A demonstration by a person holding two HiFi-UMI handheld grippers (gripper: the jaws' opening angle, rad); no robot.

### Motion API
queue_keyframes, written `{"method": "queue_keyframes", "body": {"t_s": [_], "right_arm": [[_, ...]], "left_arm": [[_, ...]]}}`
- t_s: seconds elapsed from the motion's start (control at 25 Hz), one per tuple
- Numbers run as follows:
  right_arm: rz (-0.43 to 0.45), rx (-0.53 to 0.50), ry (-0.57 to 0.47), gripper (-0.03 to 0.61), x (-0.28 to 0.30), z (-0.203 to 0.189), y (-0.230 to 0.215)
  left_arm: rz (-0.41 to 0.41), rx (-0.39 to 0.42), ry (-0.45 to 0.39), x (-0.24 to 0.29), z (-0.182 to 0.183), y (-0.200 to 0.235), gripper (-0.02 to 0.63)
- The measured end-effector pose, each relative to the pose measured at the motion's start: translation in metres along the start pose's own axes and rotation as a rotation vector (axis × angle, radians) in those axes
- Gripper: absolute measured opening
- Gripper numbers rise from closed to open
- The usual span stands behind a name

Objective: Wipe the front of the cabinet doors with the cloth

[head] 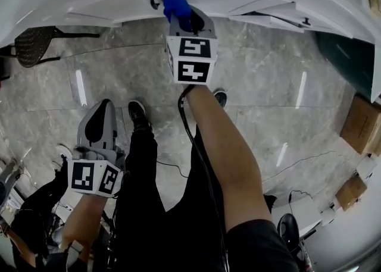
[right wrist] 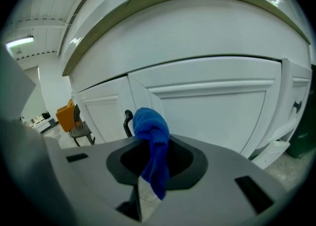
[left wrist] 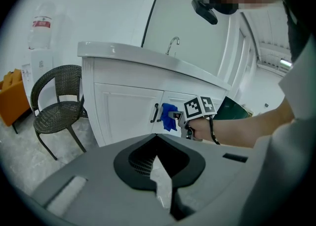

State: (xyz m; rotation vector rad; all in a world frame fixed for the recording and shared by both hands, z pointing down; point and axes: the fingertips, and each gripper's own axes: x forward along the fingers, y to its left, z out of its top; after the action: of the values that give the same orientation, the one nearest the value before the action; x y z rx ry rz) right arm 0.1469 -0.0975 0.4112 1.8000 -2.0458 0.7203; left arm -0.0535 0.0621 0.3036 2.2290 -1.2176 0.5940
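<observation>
A blue cloth (head: 176, 4) is pinched in my right gripper (head: 180, 16) and pressed against the white cabinet door (head: 119, 4), just right of its black handle (head: 153, 0). In the right gripper view the cloth (right wrist: 152, 141) is bunched at the top and hangs down between the jaws, with the handle (right wrist: 128, 121) to its left and the door panel (right wrist: 212, 111) ahead. My left gripper (head: 98, 123) hangs low beside the person's legs, away from the cabinet, its jaws together with nothing in them. The left gripper view shows the right gripper (left wrist: 177, 117) holding the cloth (left wrist: 169, 116) at the door.
A dark wicker chair (head: 33, 43) stands left of the cabinet. A green bin (head: 351, 56) and cardboard boxes (head: 362, 125) sit at the right. One cabinet door (head: 280, 18) further right stands ajar. Cables trail over the marble floor (head: 256, 80). A faucet (left wrist: 172, 44) rises above the counter.
</observation>
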Motion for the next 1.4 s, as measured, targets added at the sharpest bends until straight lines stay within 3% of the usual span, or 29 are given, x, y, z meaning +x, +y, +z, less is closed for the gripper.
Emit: {"method": "queue_keyframes", "body": {"t_s": [0.4,0.64,0.84,0.92,1.0,1.16,1.4], "right_arm": [[-0.037,-0.034,-0.013,0.067,-0.016,0.004,-0.092],[-0.14,0.082,-0.018,0.067,-0.042,-0.005,-0.18],[-0.178,0.098,-0.04,0.067,-0.057,-0.005,-0.208],[-0.226,0.132,-0.049,0.067,-0.066,-0.01,-0.218],[-0.283,0.195,-0.047,0.067,-0.074,-0.019,-0.228],[-0.307,0.231,-0.003,0.067,-0.07,-0.042,-0.213],[-0.142,0.153,0.028,0.067,-0.015,-0.051,-0.106]], "left_arm": [[-0.123,0.044,0.037,0.047,-0.012,-0.086,0.0],[-0.171,0.084,0.044,0.096,-0.019,-0.13,0.0],[-0.124,0.132,0.03,0.153,-0.019,-0.125,0.0],[-0.109,0.098,0.032,0.175,-0.015,-0.118,0.0],[-0.113,0.007,0.068,0.193,-0.017,-0.108,0.0],[-0.103,-0.202,0.181,0.202,-0.036,-0.074,0.0],[-0.039,-0.129,0.158,0.165,-0.047,-0.008,0.0]]}}
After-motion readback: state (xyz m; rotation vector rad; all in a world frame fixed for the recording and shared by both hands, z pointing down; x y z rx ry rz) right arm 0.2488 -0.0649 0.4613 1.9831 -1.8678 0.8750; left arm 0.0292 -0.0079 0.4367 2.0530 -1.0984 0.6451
